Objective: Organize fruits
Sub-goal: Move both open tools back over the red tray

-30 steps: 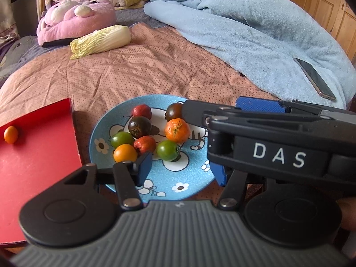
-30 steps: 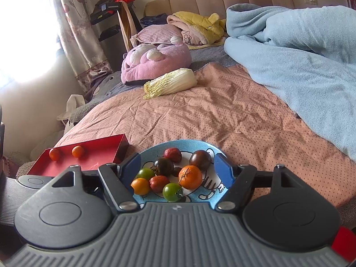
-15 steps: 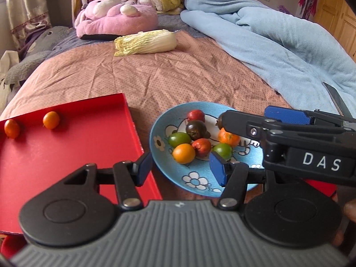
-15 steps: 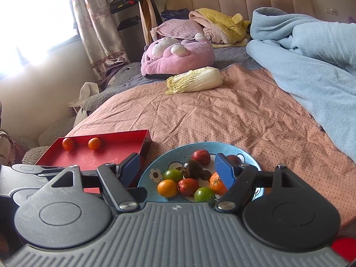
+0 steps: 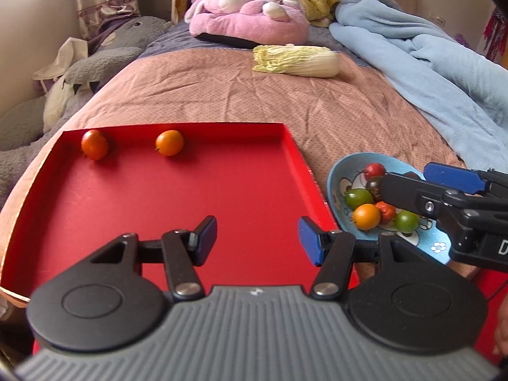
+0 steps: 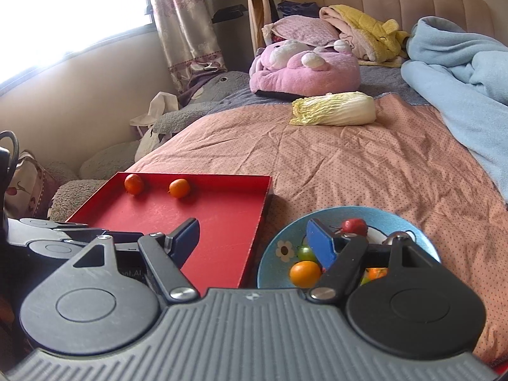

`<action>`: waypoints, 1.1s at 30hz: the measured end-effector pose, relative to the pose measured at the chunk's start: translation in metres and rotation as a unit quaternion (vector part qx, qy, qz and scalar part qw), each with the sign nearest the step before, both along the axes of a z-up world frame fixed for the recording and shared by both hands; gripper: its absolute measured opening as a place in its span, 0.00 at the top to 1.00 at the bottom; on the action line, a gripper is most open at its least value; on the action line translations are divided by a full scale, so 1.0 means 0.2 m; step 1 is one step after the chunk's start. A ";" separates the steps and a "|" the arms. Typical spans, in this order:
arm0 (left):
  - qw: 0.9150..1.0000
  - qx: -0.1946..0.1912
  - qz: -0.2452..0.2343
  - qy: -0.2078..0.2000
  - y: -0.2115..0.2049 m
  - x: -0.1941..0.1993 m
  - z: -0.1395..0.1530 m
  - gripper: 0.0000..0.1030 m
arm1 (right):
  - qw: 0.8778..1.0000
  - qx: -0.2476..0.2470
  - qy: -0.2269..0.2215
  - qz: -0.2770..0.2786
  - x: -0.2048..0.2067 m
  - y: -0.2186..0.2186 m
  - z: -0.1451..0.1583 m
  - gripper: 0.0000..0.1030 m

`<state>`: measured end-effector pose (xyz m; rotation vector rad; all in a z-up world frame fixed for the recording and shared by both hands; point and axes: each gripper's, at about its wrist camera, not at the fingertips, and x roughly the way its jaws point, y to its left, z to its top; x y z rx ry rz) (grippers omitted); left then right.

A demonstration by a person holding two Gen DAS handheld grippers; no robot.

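Fruit is sitting in two places: two orange ones at the far edge of the red tray point(image 5: 165, 209), the left orange fruit point(image 5: 94, 144) near its far left corner and the right orange fruit point(image 5: 169, 142) a little along from it, and the rest piled in the blue plate point(image 5: 336, 174) just beside the tray's right wall. The left gripper point(image 5: 257, 241) is hanging over the tray's bare floor with its jaws standing apart and nothing between them. The right gripper point(image 6: 254, 241) is also gaping empty, its left finger over the tray and its right finger over the plate. Judging by this, the step in hand is fetching another piece from the plate. Doing it well probably means aiming for the orange fruit on the plate point(image 5: 366, 216), since it is lying at the near edge of the pile, straddling it squarely and closing gently so the neighbours are not rolling off.

The left wrist view is showing the whole tray floor and most of the pile, though the right gripper is crossing over some of it. The right wrist view is hiding half the plate behind its own finger, but is showing the window point(image 6: 63, 9) and the headboard point(image 6: 397, 0)
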<state>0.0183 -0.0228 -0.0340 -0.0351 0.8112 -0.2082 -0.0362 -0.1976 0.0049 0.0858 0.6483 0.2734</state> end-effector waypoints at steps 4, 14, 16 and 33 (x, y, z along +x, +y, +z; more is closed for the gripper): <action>0.999 0.003 0.037 0.005 0.15 0.03 -0.01 0.42 | 1.000 -0.009 0.005 0.030 0.04 0.13 -0.01 0.24; 0.996 0.003 0.089 0.009 0.42 0.13 -0.02 0.42 | 0.996 -0.022 0.014 0.080 0.17 0.39 -0.04 0.24; 0.995 0.003 0.096 0.010 0.46 0.15 -0.03 0.42 | 0.996 -0.025 0.016 0.087 0.20 0.44 -0.05 0.24; 0.993 0.022 0.112 0.034 0.68 0.38 -0.11 0.39 | 0.992 -0.035 0.047 0.113 0.61 0.72 -0.22 0.21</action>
